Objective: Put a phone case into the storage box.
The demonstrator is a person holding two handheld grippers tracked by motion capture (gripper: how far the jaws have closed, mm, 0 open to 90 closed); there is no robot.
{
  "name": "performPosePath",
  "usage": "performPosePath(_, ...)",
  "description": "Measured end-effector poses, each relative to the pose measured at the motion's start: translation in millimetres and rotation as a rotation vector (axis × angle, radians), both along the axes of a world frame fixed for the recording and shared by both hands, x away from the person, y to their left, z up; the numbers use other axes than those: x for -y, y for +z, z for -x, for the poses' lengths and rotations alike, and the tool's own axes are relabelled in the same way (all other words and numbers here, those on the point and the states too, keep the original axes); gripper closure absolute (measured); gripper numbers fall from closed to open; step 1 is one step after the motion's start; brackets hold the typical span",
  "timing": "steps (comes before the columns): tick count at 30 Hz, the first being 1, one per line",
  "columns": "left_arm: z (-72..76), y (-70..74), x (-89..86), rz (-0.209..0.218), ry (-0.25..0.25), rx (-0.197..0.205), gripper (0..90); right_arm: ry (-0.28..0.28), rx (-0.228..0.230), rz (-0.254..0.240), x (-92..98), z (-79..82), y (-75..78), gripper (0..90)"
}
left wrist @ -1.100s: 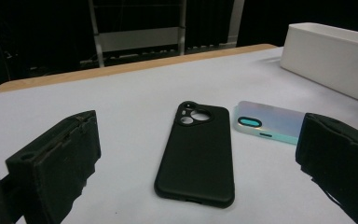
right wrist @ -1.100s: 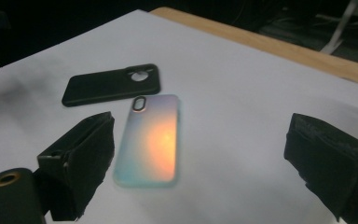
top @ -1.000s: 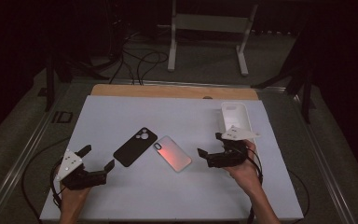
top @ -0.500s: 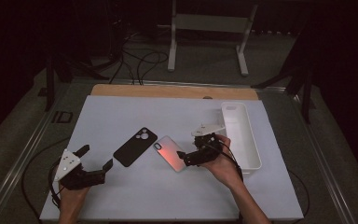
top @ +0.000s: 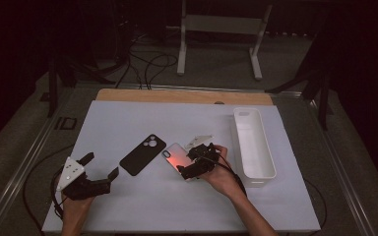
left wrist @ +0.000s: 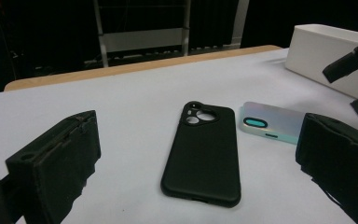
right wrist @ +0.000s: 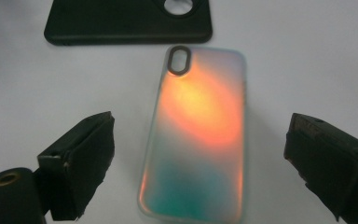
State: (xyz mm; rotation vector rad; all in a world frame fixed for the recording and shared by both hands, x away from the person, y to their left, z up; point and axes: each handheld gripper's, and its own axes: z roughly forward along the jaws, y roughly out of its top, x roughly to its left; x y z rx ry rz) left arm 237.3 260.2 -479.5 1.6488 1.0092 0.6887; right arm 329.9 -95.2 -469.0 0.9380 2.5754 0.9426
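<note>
A black phone case (top: 142, 154) lies back-up at the middle of the white table. Just right of it lies an iridescent phone case (top: 171, 155), glowing orange and teal (right wrist: 196, 177). My right gripper (top: 190, 162) hovers open over that case's near end, one jaw to each long side, touching nothing. In the right gripper view the black case (right wrist: 126, 21) runs along the top edge. My left gripper (top: 100, 165) rests open near the front left, aimed at the black case (left wrist: 203, 154), which lies a short way ahead between its jaws. The iridescent case (left wrist: 270, 123) sits to the right there.
A long white bin (top: 253, 145) stands at the right, close behind my right hand. A wooden strip (top: 177, 96) borders the table's far edge, with a metal stand and cables on the floor beyond. Gripper cables trail off the front corners.
My right gripper has moved left from beside the white bin to above the iridescent case, staying open. The left gripper has barely shifted.
</note>
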Motion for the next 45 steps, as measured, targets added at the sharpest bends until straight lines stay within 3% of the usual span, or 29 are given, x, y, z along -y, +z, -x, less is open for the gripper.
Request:
performPosePath(12,0.5,0.5,-0.9,0.000,0.002,0.003,0.6,0.006,-0.056,0.077,-13.5,-4.7,-21.5,8.5)
performPosePath(26,0.3,0.2,-1.4,-0.001,0.004,0.002,0.6,-0.005,-0.120,0.172,-16.1,-10.1,-38.3,10.9)
performPosePath(45,-0.5,-0.7,1.3,-0.006,-0.003,-0.004,0.6,-0.028,-0.201,0.199,-16.5,-16.3,-40.9,13.0)
